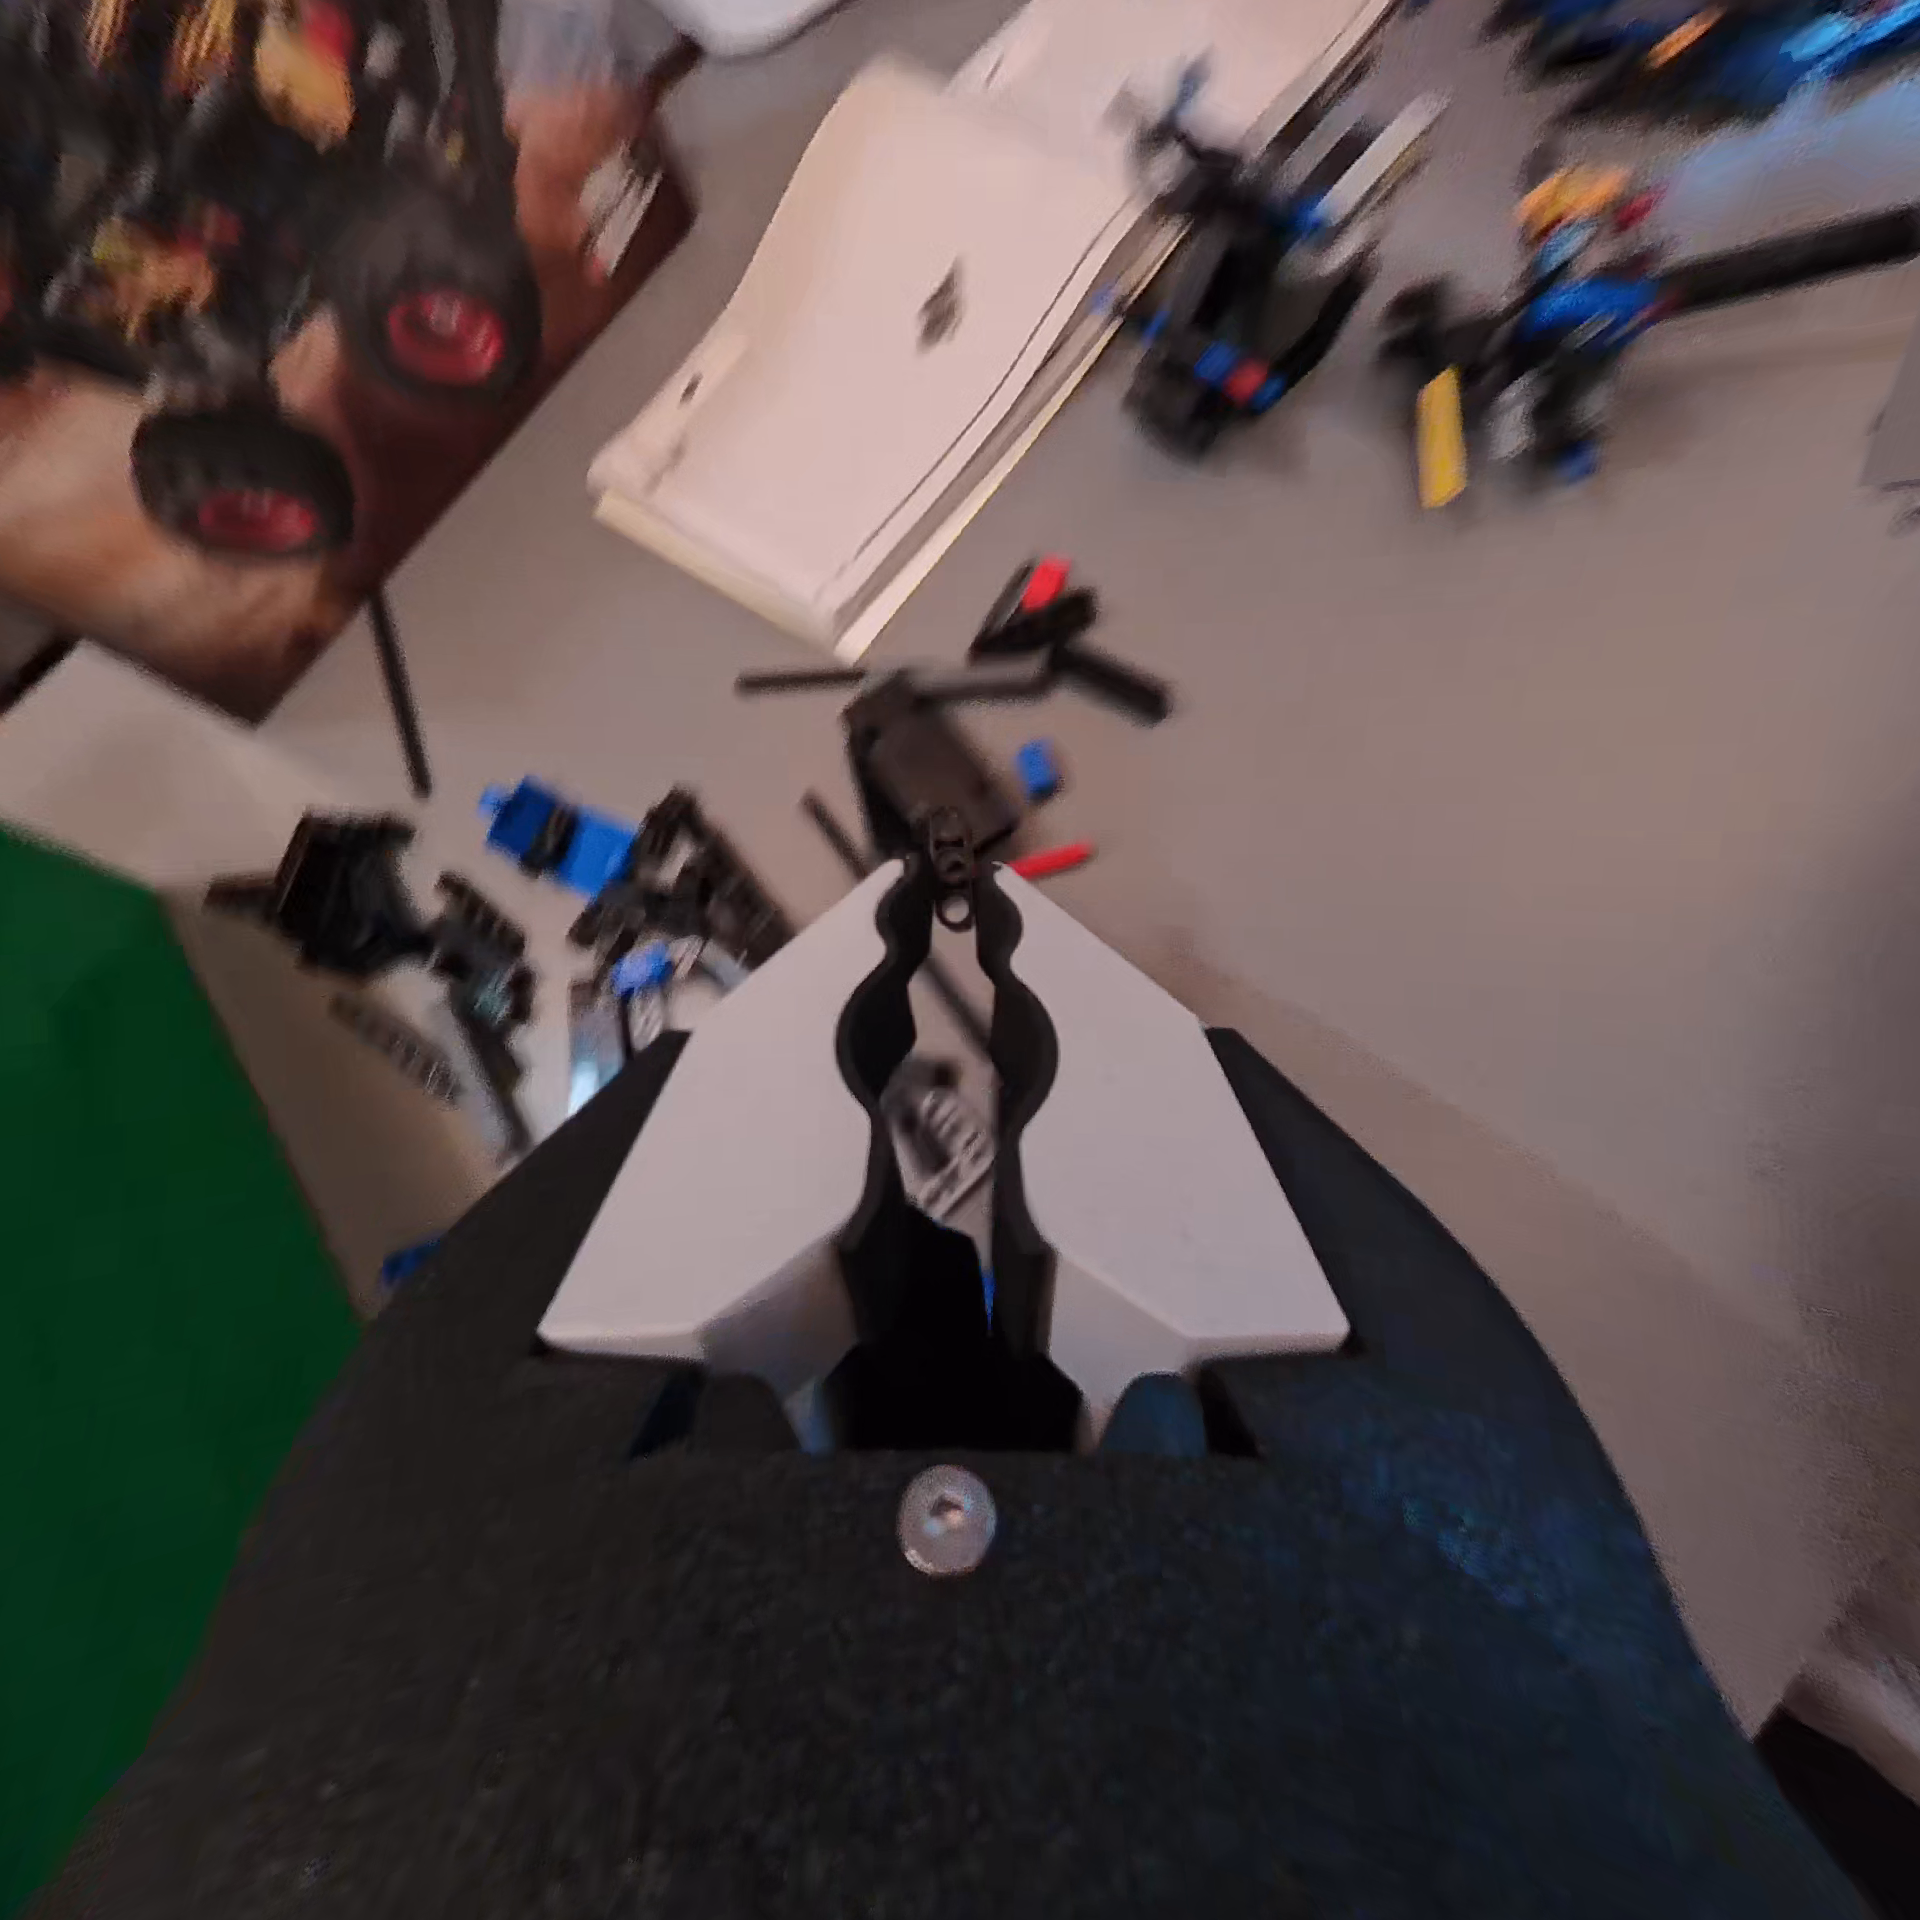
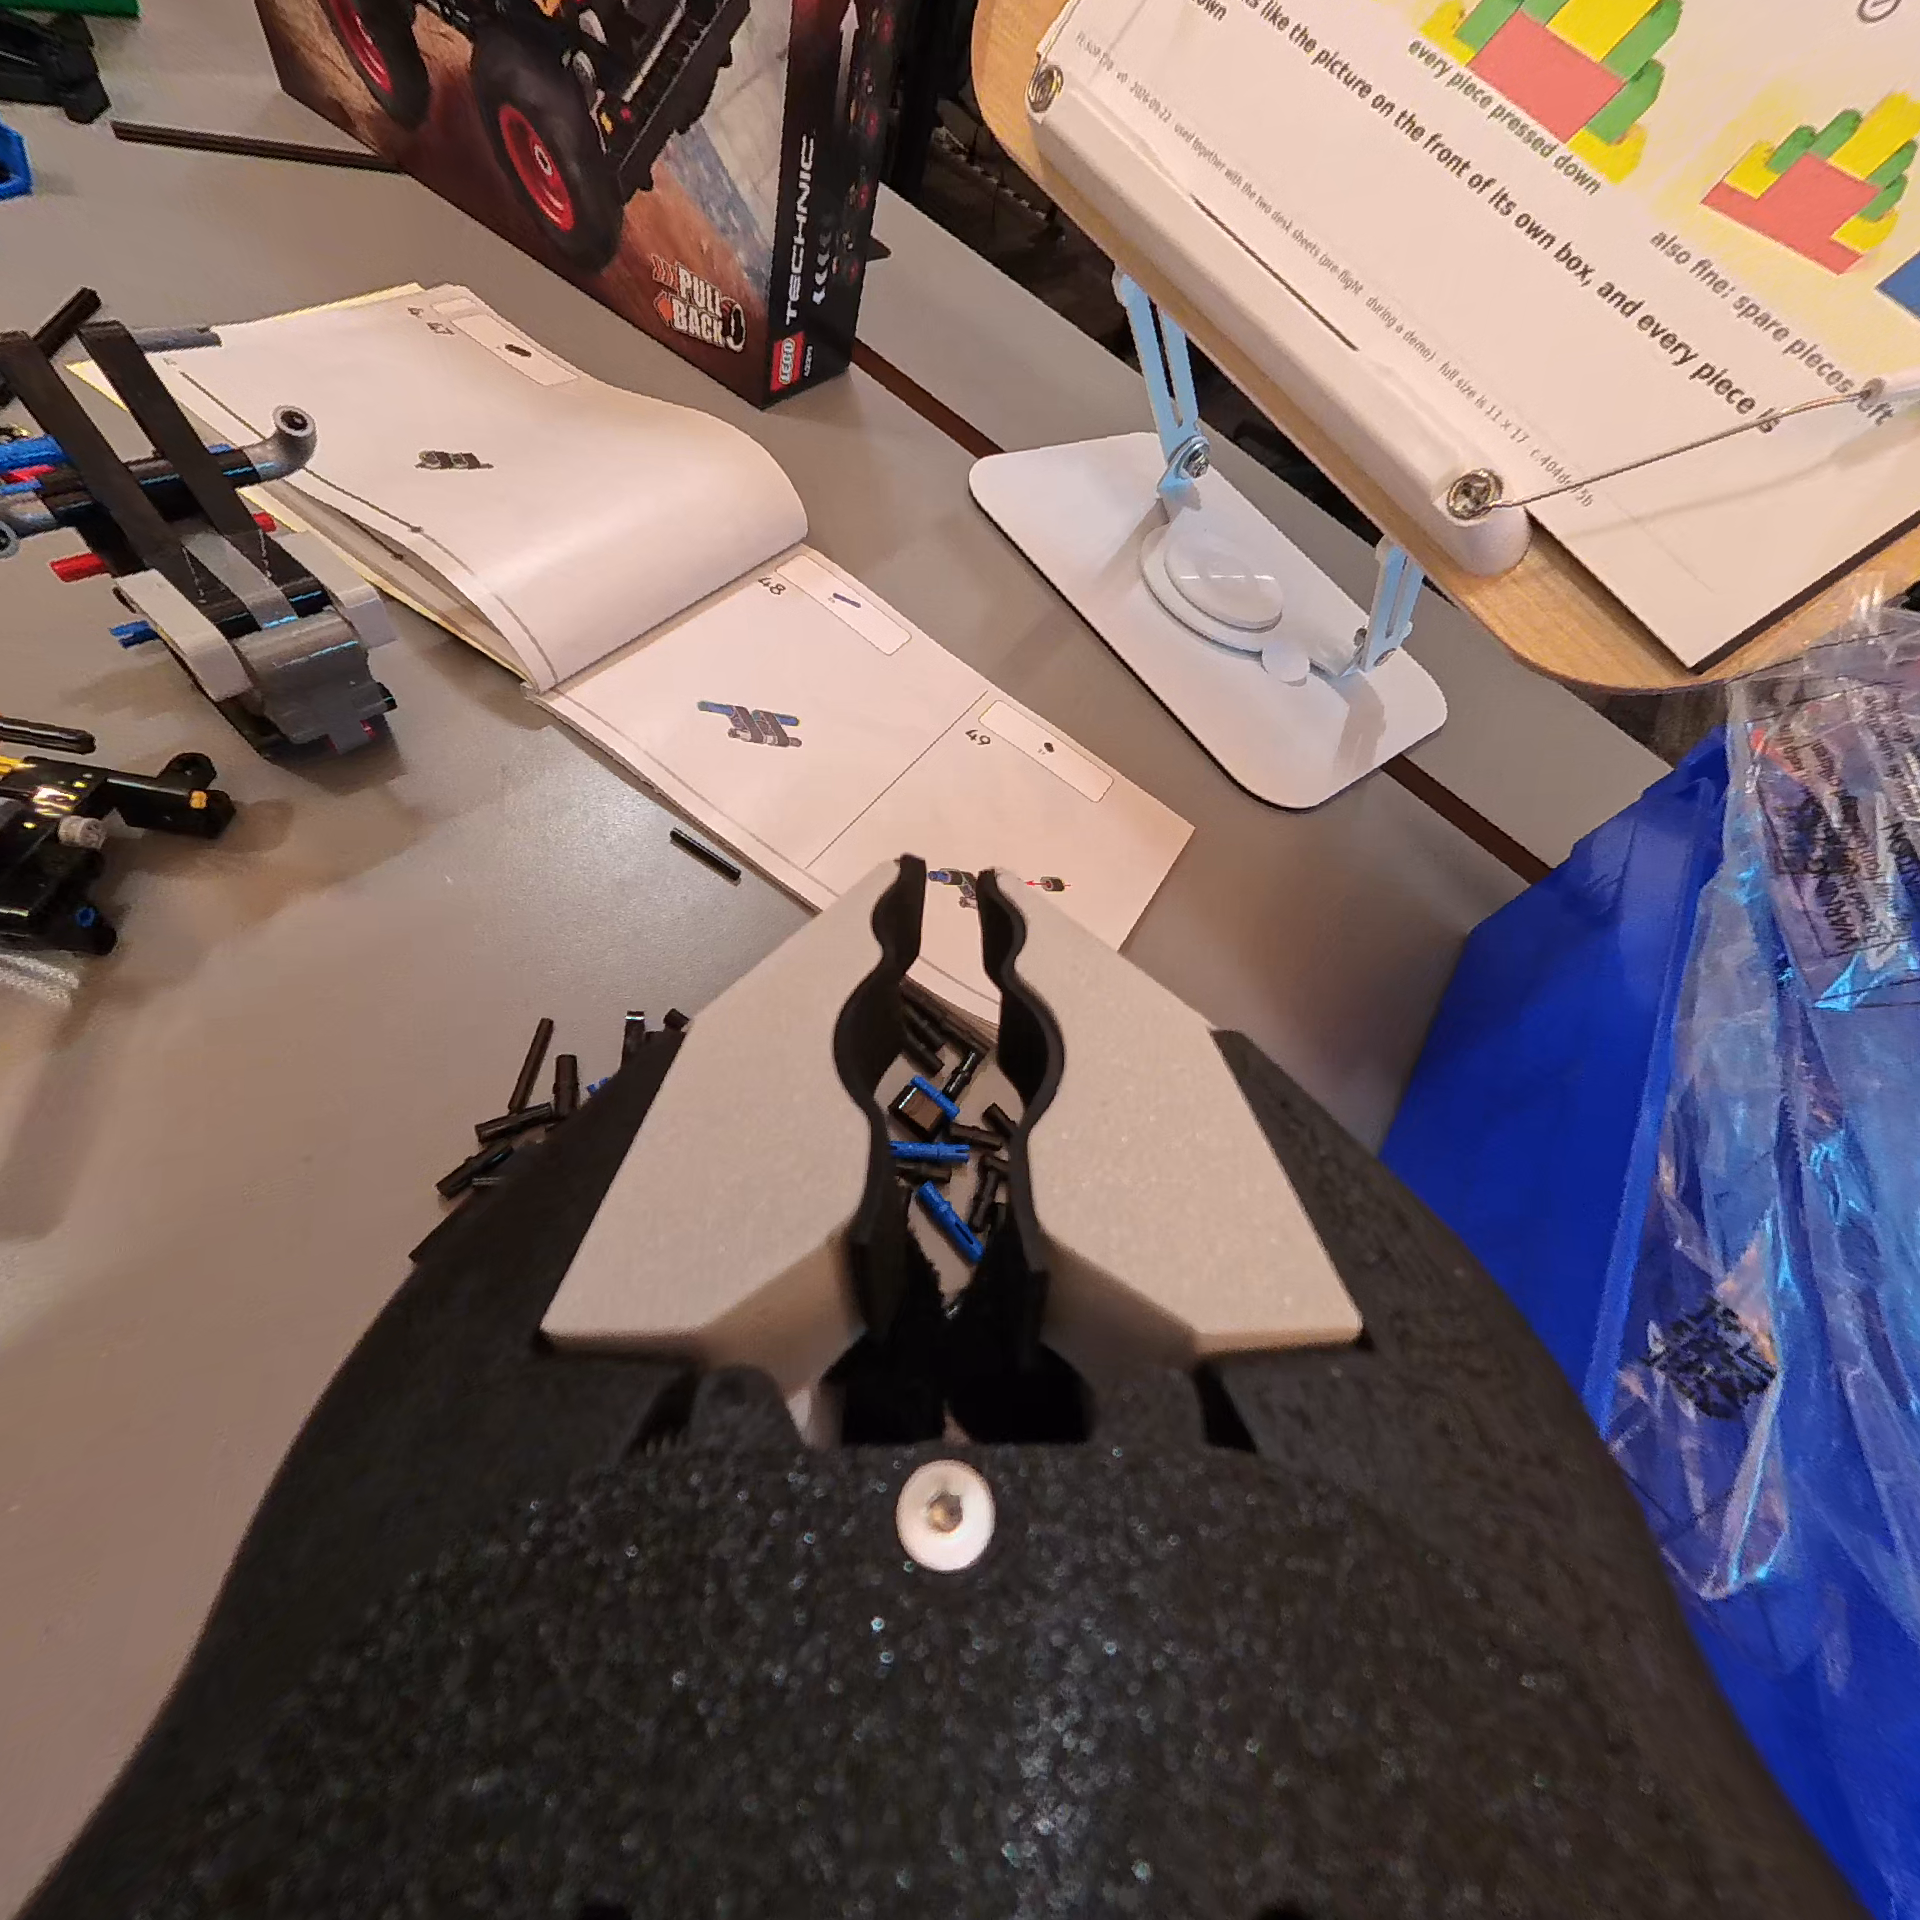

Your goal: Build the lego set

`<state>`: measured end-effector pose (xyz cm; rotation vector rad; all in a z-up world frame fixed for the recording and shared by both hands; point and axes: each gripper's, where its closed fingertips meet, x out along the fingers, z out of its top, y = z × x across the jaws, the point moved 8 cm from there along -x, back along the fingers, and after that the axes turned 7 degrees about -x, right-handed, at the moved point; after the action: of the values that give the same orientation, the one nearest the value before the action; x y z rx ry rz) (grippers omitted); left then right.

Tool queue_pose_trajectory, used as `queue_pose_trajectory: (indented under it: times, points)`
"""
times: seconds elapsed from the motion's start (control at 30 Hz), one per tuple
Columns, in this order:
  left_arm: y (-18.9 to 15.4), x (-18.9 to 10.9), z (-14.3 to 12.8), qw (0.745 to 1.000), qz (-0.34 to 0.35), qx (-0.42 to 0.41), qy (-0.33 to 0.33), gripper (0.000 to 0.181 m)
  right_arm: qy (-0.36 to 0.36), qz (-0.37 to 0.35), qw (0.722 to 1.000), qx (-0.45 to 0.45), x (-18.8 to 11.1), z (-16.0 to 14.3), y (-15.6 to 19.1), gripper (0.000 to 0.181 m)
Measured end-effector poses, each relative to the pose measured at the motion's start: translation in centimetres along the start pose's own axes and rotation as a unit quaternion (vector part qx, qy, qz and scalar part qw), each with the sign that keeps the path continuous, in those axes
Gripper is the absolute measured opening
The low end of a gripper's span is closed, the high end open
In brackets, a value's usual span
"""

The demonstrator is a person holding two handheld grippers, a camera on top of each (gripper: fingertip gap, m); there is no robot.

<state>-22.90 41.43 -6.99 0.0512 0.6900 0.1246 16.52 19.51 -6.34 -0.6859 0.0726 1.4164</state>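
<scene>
Grey tabletop (image 2: 260,1039) carries the whole job, and the open white instruction booklet (image 2: 644,540) serves as the landmark; nearest the right wrist camera, the right gripper (image 2: 948,883) hangs with its jaws a little apart and nothing between them, over a scatter of small black and blue connector pins (image 2: 935,1148) lying just short of the booklet's near corner; the left gripper (image 1: 951,868) pinches a small black connector piece (image 1: 951,852) at its tips, above a loose spread of black, blue and red parts (image 1: 665,894) on the near side of the booklet (image 1: 883,364), though that view is smeared by motion.

Judging by the booklet's open pages, the step in hand is a small sub-assembly of short beams and pins; the next move likely calls for the right gripper to drop onto one pin, take it lengthwise, and bring it to the piece the left holds, aligning hole and pin closely.

Left of the booklet stands the half-built black and grey chassis (image 2: 208,582) with blue and red pins showing; beyond the booklet stands the dark cardboard set box (image 2: 644,187) with a red-wheeled truck printed on it; right of it a white stand (image 2: 1216,623) carries a wooden board with a printed sheet (image 2: 1455,208); a blue bag with crinkled clear plastic (image 2: 1766,1039) crowds the right side and could snag the right gripper's swing.
</scene>
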Motion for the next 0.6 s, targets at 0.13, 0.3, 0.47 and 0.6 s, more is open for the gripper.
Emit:
queue_pose_trajectory:
  times: [0.13, 0.3, 0.47, 0.6]
  points:
    - [-3.5, 1.8, 2.8, 0.989, -0.146, 0.014, -0.024, 0.006, -0.002, 0.000, 1.000, -0.002, 0.1, 0.0, 0.1, 0.009]
    - [-6.7, 5.6, 3.1, 0.962, -0.262, 0.063, 0.045, 0.006, -0.004, -0.002, 1.000, -0.007, 0.0, 0.0, 0.1, 0.009]
    - [-6.5, 7.9, 3.3, 0.939, -0.301, 0.153, 0.061, 0.006, -0.002, -0.002, 1.000, -0.003, 0.2, -0.3, -0.2, 0.008]
    - [-6.8, 7.8, 2.9, 0.927, -0.329, 0.180, 0.002, 0.006, 0.003, -0.001, 1.000, -0.001, 0.3, -0.5, -0.3, 0.008]
